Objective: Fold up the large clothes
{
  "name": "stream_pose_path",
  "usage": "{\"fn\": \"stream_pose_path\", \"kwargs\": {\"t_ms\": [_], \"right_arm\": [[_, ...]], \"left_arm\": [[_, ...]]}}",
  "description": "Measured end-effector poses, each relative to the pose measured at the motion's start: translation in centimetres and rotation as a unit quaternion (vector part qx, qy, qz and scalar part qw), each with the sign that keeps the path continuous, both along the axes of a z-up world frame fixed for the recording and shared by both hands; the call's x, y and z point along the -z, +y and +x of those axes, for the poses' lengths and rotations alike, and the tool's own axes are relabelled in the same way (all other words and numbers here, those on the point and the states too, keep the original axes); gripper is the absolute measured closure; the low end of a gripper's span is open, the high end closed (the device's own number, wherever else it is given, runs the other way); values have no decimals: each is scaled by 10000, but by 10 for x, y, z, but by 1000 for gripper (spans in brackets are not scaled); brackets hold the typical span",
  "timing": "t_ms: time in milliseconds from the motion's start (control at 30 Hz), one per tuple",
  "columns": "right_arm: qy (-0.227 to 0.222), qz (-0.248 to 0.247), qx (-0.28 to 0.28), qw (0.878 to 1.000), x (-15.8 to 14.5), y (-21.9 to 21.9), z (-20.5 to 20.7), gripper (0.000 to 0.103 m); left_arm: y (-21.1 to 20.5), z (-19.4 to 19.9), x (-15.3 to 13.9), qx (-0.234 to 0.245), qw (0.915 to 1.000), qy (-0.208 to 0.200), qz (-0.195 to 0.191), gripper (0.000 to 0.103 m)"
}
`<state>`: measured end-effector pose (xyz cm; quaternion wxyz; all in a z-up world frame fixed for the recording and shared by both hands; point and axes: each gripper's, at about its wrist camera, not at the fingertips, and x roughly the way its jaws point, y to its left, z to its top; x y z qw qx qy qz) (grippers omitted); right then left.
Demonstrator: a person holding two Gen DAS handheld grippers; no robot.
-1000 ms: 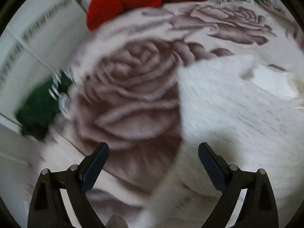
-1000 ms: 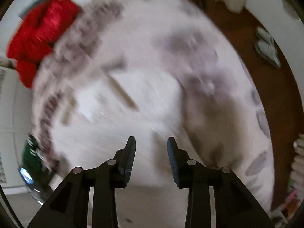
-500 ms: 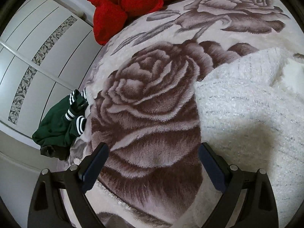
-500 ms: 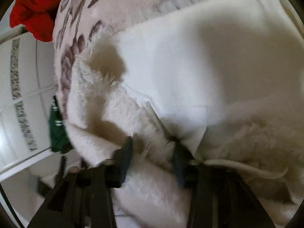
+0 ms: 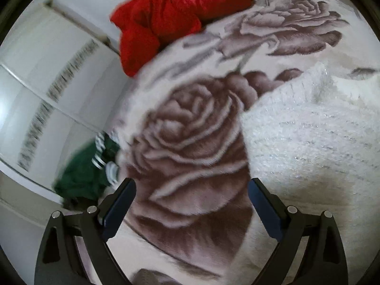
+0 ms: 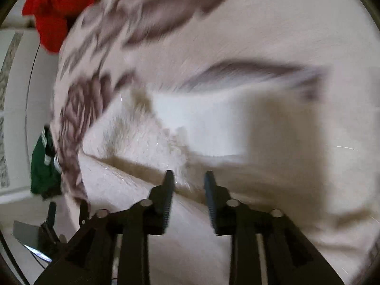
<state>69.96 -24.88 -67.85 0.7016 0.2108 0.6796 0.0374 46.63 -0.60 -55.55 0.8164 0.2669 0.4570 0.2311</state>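
A white fuzzy knit garment (image 5: 308, 130) lies on a bed blanket (image 5: 190, 142) printed with large brown roses. In the left wrist view it fills the right side. My left gripper (image 5: 191, 197) is open and empty, above the rose print just left of the garment's edge. In the right wrist view the garment (image 6: 147, 137) shows its fluffy edge and smooth white lining ahead. My right gripper (image 6: 188, 185) hangs above it, jaws a little apart, with nothing between them. This view is blurred.
A red puffy jacket (image 5: 171, 16) lies at the far end of the bed, also in the right wrist view (image 6: 54, 7). A green garment with white stripes (image 5: 87, 168) hangs off the bed's left edge. White wardrobe doors (image 5: 35, 95) stand left.
My right gripper was buried in the white garment half a second ago; it has let go and pulled back above it. My left gripper has shifted slightly and stays open.
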Motion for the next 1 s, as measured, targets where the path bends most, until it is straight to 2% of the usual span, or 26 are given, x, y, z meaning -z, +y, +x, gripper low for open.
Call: {"fn": "stream_pose_path", "kwargs": {"t_ms": [33,67,133,233,300,367,400,433,467,567,633,700,767,833,900,967,1000], "right_arm": [[-51,-159,131,9998,-5,-14,-7,47],[-2,-253,270,9993,-8,-24,-15,44],[238,-25,355,9991,6,-32,-21,44],[575,24,260,9980,45,-17,-18,44],[889,-383,-8,9953,80,12,-10,43],[970,-597,107,9934,103,18,-8,43],[869,-661,313,9935,102,17,-10,44],[827,-756,332,9932,98,18,-11,57],[711,-923,293,9928,90,20,-11,83],[395,-868,422,9946,67,18,-17,86],[55,-780,526,9956,43,18,-16,86],[-79,-675,521,9963,32,21,-8,86],[59,-658,355,9972,43,28,3,86],[457,-518,68,9976,63,34,8,83],[401,-96,-56,9991,53,21,-5,73],[91,333,-58,9994,20,-1,-29,54],[-38,428,28,9991,2,-16,-47,50]], "left_arm": [[-5,-1,2,67,9996,-69,253,7],[-11,-2,6,158,9982,-107,560,7],[-16,-1,12,248,9969,-87,738,6],[-18,2,16,219,9977,-5,635,6],[-20,3,16,215,9976,-5,659,6],[-21,4,16,223,9975,-15,673,6],[-22,4,16,219,9975,-14,665,6],[-21,3,15,220,9976,-21,657,6],[-22,3,15,224,9976,-37,660,6],[-21,0,12,215,9978,-102,623,6],[-21,-3,9,199,9980,-143,577,6],[-20,-5,6,185,9982,-190,539,6],[-19,-6,5,170,9983,-180,521,6],[-18,-8,4,181,9985,-131,495,6],[-15,-16,-3,190,9990,-128,389,6],[-11,-28,-14,169,9993,-181,287,6],[-10,-34,-18,156,9994,-184,236,6]]}}
